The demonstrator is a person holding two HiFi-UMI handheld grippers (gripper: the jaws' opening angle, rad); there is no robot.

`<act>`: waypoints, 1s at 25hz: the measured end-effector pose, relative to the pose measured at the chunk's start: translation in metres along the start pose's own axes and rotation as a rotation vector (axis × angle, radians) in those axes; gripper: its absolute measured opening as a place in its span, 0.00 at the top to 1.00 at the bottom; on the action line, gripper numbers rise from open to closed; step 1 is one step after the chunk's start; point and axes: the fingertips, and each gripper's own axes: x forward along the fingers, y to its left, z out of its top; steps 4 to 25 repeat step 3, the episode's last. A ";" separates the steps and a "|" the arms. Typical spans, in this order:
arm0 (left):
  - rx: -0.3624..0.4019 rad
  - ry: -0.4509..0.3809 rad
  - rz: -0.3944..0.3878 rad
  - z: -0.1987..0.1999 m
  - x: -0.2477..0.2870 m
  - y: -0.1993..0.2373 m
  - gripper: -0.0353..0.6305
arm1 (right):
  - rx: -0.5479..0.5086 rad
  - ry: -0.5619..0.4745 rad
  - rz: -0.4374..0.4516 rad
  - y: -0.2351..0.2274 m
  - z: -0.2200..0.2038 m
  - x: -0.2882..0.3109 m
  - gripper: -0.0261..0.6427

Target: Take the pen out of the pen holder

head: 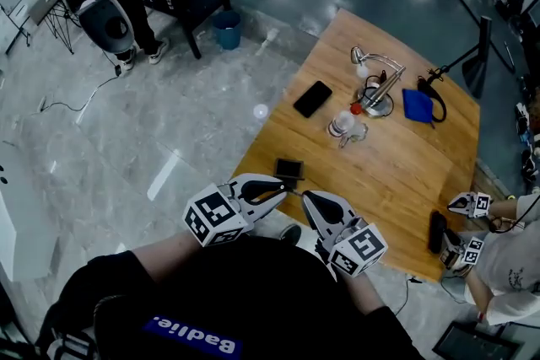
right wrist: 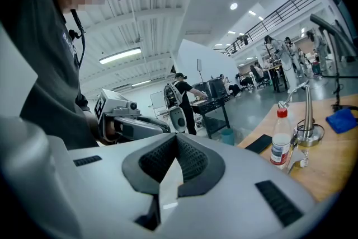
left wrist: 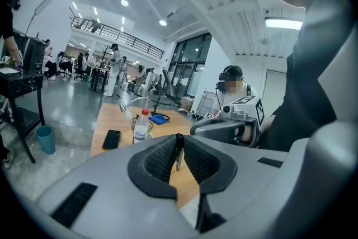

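Since the pen (left wrist: 178, 155) seems already out, the left tongs (left wrist: 179, 137) are pinching it upright. The right tongs (right wrist: 175, 135) are sitting closed, empty.

We see a wooden table (head: 396, 173) on a glossy, stone-look floor (head: 152, 122). The desk lamp (head: 377, 63) is shiny metal, the bottle (head: 343, 123) clear plastic.

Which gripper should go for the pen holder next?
Right, probably: the right gripper is shut, empty and on the side of the pen holder; the left gripper pinches a thin pen-like stick.
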 end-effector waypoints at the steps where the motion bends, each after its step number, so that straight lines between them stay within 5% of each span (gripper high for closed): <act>1: -0.002 0.001 0.000 0.000 0.000 0.000 0.87 | 0.001 0.000 -0.001 0.000 0.000 0.000 0.96; 25: -0.006 0.004 0.000 -0.001 0.001 0.000 0.87 | 0.004 0.000 -0.002 -0.002 -0.001 0.000 0.96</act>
